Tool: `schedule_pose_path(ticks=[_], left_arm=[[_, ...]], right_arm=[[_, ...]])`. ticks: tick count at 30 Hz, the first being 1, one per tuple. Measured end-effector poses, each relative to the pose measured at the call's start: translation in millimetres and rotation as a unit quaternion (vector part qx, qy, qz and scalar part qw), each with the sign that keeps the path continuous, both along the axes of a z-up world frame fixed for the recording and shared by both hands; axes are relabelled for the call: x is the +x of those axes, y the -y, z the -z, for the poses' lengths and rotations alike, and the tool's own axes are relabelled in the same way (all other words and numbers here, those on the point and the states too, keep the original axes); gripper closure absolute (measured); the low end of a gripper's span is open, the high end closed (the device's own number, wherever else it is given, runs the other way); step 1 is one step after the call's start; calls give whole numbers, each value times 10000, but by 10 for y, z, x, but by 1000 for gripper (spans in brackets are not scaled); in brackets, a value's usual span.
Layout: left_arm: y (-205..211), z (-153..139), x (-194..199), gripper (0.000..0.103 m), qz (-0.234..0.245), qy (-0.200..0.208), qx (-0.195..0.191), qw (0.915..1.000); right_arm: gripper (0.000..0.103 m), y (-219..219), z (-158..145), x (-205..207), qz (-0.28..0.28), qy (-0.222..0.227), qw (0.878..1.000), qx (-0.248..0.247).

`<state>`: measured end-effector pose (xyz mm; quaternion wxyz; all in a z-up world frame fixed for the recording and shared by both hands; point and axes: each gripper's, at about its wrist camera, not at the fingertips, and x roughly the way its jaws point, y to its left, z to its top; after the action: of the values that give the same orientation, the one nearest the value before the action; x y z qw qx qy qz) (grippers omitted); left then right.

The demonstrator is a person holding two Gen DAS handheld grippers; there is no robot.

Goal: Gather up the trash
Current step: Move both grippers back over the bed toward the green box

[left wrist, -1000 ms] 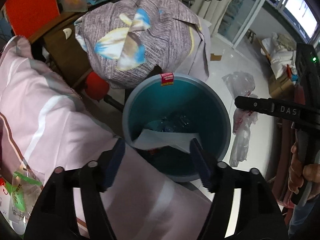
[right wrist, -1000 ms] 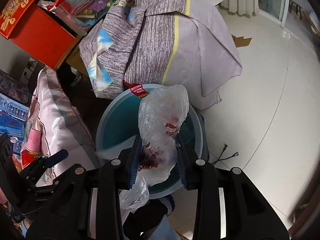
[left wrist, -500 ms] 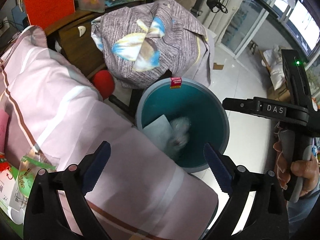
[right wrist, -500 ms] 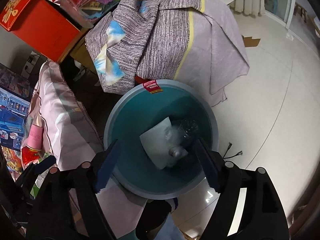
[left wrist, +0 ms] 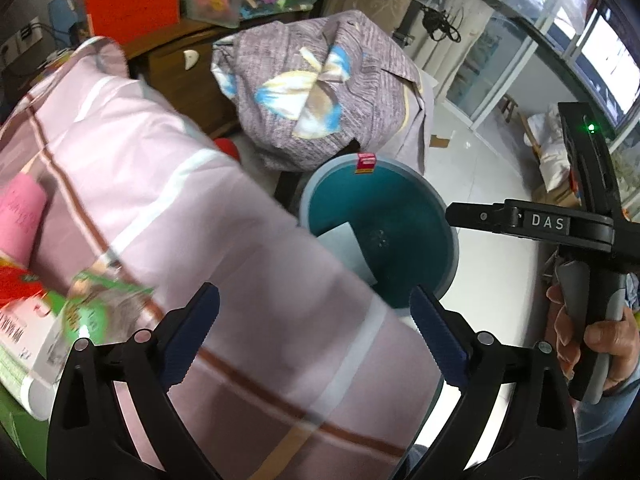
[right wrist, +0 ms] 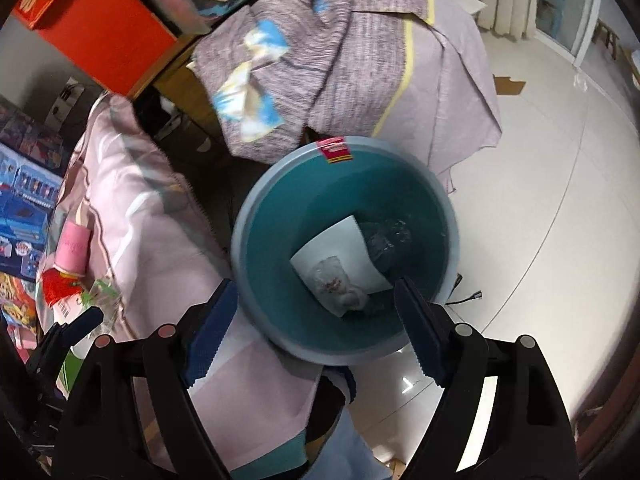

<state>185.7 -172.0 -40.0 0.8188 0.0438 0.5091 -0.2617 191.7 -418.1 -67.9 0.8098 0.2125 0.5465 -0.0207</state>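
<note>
A round teal trash bin (right wrist: 450, 232) stands on the floor beside the bed; it also shows in the left wrist view (left wrist: 454, 240). Inside it lie a white sheet of paper (right wrist: 352, 240), a crumpled clear plastic bag (right wrist: 336, 284) and a dark plastic bottle (right wrist: 386, 240). My right gripper (right wrist: 316, 312) is open and empty above the bin's near rim. My left gripper (left wrist: 316, 320) is open and empty above the pink bedding (left wrist: 180, 208). A green snack packet (left wrist: 96, 312) lies on the bed at the left.
A bundle wrapped in grey striped cloth (right wrist: 340, 60) sits behind the bin. An orange box (right wrist: 96, 20) and a wooden cabinet (left wrist: 180, 72) stand at the back left. White tiled floor (right wrist: 540, 200) lies to the right. The right gripper's body and hand (left wrist: 580, 240) show at the right edge.
My right gripper opened and the clear plastic bag dropped into the bin. My left gripper opened wider and drew back left over the bed.
</note>
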Motion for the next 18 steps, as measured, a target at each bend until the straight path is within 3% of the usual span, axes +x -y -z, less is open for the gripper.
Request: schedule_pose_path(ticks=[18], left_arm=[[-1670, -298, -474, 5, -1086, 350, -103, 9934]], right_arm=[[26, -1604, -293, -139, -1309, -30, 9909, -314]])
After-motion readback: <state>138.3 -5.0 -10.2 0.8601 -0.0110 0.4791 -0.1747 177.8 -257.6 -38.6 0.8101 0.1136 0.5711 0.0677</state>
